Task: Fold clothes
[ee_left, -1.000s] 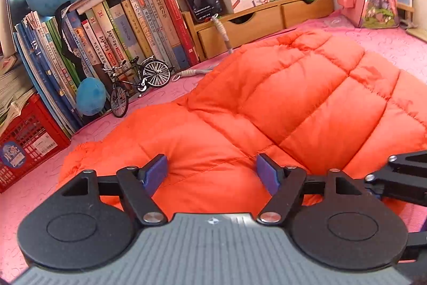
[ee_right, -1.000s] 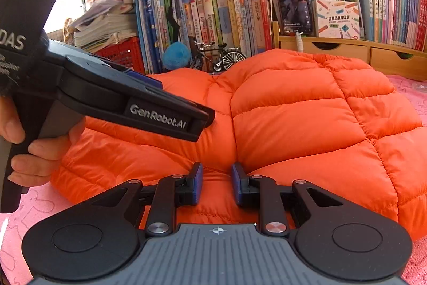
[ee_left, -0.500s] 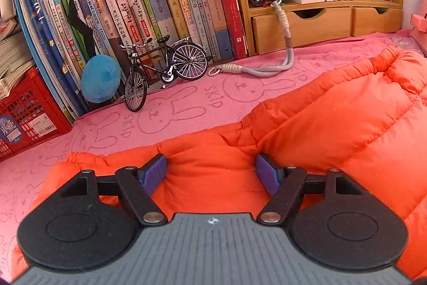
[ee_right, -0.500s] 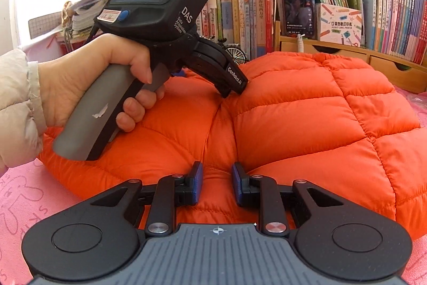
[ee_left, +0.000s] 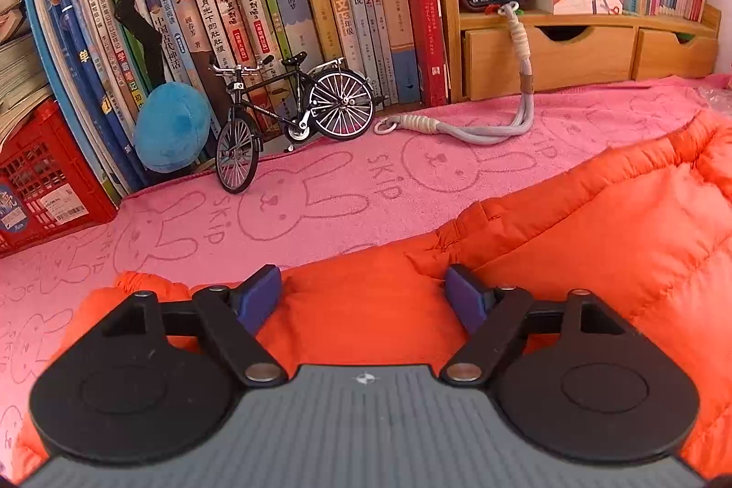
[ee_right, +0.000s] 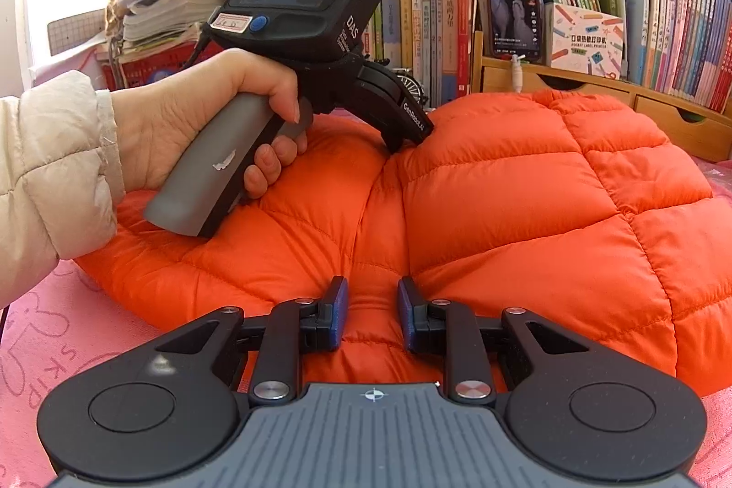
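An orange puffer jacket (ee_right: pixel 526 204) lies spread on the pink bunny-print cloth (ee_left: pixel 320 204). My right gripper (ee_right: pixel 373 314) sits low at the jacket's near edge, its narrow jaws closed on a fold of orange fabric. My left gripper (ee_left: pixel 361 296) rests over the jacket's left part (ee_left: pixel 366 314) near its far edge, jaws wide apart, with fabric under and between them but not pressed. In the right wrist view a hand (ee_right: pixel 192 113) in a cream sleeve holds that left gripper (ee_right: pixel 407 136), whose tip touches the jacket's middle crease.
Books (ee_left: pixel 283 8) line the back, with a model bicycle (ee_left: pixel 293 113), a blue plush ball (ee_left: pixel 171 126) and a grey cord (ee_left: pixel 480 126) on the cloth before them. A red crate (ee_left: pixel 36 186) stands at left, wooden drawers (ee_left: pixel 549 53) at right.
My left gripper has swung left across the jacket to its far-left edge and rolled upright; the bare pink cloth and bicycle now fill its view. The right gripper has stayed put.
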`<state>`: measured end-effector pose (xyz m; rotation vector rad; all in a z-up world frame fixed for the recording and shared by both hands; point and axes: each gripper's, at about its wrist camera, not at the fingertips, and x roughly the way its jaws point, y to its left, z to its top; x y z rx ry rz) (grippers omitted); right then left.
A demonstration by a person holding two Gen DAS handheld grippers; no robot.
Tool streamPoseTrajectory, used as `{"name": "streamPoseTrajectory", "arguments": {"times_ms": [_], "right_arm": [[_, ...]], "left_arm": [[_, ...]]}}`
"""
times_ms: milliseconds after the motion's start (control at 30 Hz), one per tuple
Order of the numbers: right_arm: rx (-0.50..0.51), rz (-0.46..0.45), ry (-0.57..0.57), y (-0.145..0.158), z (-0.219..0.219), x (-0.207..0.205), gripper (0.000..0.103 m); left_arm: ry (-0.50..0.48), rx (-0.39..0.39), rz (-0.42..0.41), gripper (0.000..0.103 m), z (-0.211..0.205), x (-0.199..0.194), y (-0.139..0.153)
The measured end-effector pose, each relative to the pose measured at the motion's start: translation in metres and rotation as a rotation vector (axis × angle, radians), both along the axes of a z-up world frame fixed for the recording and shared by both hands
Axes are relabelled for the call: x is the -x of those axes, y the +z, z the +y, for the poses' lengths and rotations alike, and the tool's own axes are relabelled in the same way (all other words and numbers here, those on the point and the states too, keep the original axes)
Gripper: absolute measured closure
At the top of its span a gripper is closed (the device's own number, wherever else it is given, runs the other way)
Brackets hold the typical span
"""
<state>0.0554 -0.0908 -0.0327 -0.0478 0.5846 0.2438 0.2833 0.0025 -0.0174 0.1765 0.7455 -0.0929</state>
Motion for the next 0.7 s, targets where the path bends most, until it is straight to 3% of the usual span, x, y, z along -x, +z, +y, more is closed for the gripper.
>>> {"name": "streamPoseTrajectory", "arguments": {"times_ms": [100, 167, 267, 433, 533, 633, 700], "right_arm": [[0.002, 0.001, -0.001, 0.0, 0.0, 0.0, 0.077], [0.003, 0.002, -0.001, 0.0, 0.001, 0.0, 0.077], [0.004, 0.003, -0.001, -0.001, 0.001, 0.0, 0.077], [-0.012, 0.007, 0.0, -0.001, -0.001, 0.0, 0.077], [-0.06, 0.007, 0.006, 0.0, -0.008, 0.0, 0.076], [-0.169, -0.006, 0.024, 0.005, -0.025, 0.008, 0.059], [-0.225, -0.042, 0.02, 0.013, -0.041, 0.022, 0.041]], "left_arm": [[0.017, 0.043, 0.035, 0.028, 0.007, -0.007, 0.005], [-0.001, -0.025, 0.027, 0.027, -0.001, -0.008, -0.01], [0.019, -0.119, -0.038, 0.027, -0.014, 0.0, -0.021], [0.058, -0.128, -0.135, 0.029, -0.012, 0.026, -0.011], [0.042, -0.1, -0.214, 0.029, -0.009, 0.065, -0.002], [-0.035, -0.16, -0.292, 0.025, -0.01, 0.113, -0.002], [-0.085, -0.207, -0.327, 0.025, -0.006, 0.137, -0.006]]}}
